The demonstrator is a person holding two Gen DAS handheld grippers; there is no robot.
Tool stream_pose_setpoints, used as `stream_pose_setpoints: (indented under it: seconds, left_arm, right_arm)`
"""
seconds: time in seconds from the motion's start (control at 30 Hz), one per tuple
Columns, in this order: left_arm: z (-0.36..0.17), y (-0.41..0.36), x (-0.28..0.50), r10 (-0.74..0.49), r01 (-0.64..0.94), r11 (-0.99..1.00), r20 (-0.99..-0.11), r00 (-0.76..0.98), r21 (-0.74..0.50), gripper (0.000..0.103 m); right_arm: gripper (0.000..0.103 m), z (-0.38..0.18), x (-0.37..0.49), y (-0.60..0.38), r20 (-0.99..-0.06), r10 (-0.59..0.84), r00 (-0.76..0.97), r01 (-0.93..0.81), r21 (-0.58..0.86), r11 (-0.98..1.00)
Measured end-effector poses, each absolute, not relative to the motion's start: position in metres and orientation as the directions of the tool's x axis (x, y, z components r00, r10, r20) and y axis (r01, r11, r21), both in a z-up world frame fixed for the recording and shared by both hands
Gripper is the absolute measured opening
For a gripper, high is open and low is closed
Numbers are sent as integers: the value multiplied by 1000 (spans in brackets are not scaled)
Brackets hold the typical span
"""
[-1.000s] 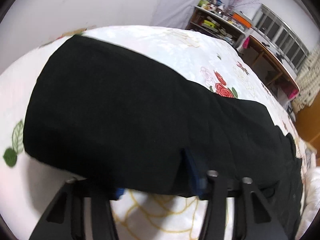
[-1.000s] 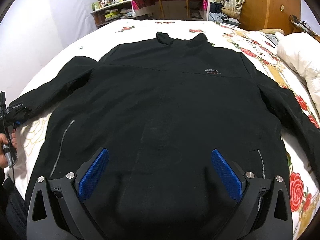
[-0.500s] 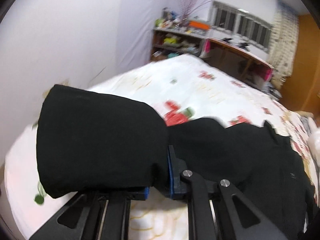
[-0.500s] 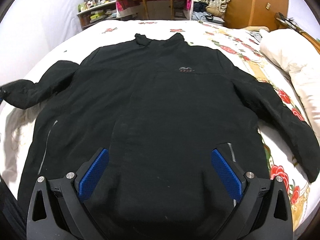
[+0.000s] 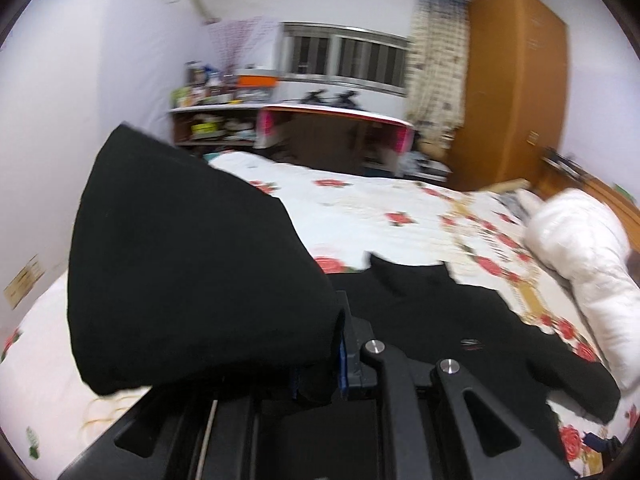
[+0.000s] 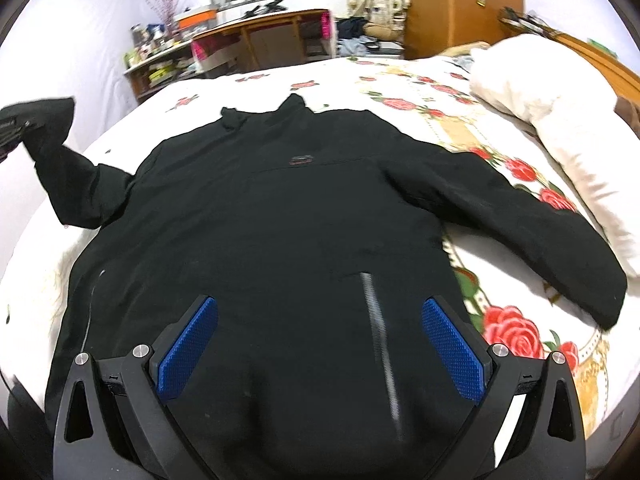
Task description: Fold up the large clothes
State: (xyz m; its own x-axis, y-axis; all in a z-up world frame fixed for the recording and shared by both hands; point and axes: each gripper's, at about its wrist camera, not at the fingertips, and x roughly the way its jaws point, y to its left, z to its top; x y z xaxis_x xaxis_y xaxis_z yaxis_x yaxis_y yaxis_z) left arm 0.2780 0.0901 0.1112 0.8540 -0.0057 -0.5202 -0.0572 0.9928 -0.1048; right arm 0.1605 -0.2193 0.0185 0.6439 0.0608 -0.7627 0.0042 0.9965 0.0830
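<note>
A large black jacket (image 6: 280,220) lies face up on the flowered bed, collar toward the far side. My left gripper (image 5: 318,376) is shut on the cuff of the jacket's left sleeve (image 5: 192,264), which is lifted off the bed and hangs in front of the left wrist camera. The right wrist view shows that raised sleeve (image 6: 60,168) at the far left, with the left gripper (image 6: 12,128) at its end. My right gripper (image 6: 320,344) hovers open over the jacket's hem, nothing between its blue pads (image 6: 188,344). The other sleeve (image 6: 540,232) lies flat, stretched to the right.
A white duvet (image 6: 560,120) is bundled at the bed's right side near a wooden headboard (image 6: 600,60). Beyond the bed stand a desk (image 6: 272,32), cluttered shelves (image 6: 160,64) and a wooden wardrobe (image 6: 460,4). The flowered bedsheet (image 6: 520,328) shows around the jacket.
My left gripper closed on the sleeve cuff, then lifted it off the bed and swung it up. The right gripper drifted rightward over the hem, still open.
</note>
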Motion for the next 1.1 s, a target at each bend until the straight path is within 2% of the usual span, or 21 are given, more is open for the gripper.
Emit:
stream_pose_setpoints:
  seconds: [0.23,0.5,0.7,0.73,0.77,0.87,0.93,1.03,1.1]
  left_arm:
    - [95,-4,307,-170,127,985,-561,810,-115,14]
    - [18,-83,335,-241,216,969,-685,687,-124,17]
    - [-25,-109,346,-321,265,944,-746,583,-199,36]
    - [-27,-110,344,-337,272,938,-747,573,-215,44]
    - [-28,-111,342,-359,281,930,-742,567,-236,58]
    - [-19,-109,330,-446,324,893,-706,550,-312,73]
    - [-12,-116,324,-481,356,874,-688,543,-330,78]
    - [7,-105,316,-492,370,869,-653,576,-328,79]
    - [16,-81,316,-448,329,894,-638,626,-306,79]
  right_arm:
    - [102,7,156,-251,-769,38,638,60,99,993]
    - [102,-10,163,-286,-777,23,629,110,118,987]
    - [102,-21,167,-303,-787,6,617,143,120,982]
    - [102,-22,168,-306,-788,5,616,147,121,982]
    - [102,-23,169,-308,-789,3,614,152,122,981]
    - [102,-23,173,-310,-788,1,616,157,125,980]
    - [102,-21,177,-309,-784,1,621,155,124,980]
    - [102,-15,183,-305,-772,3,635,145,123,982]
    - [102,-10,189,-300,-765,12,644,129,125,984]
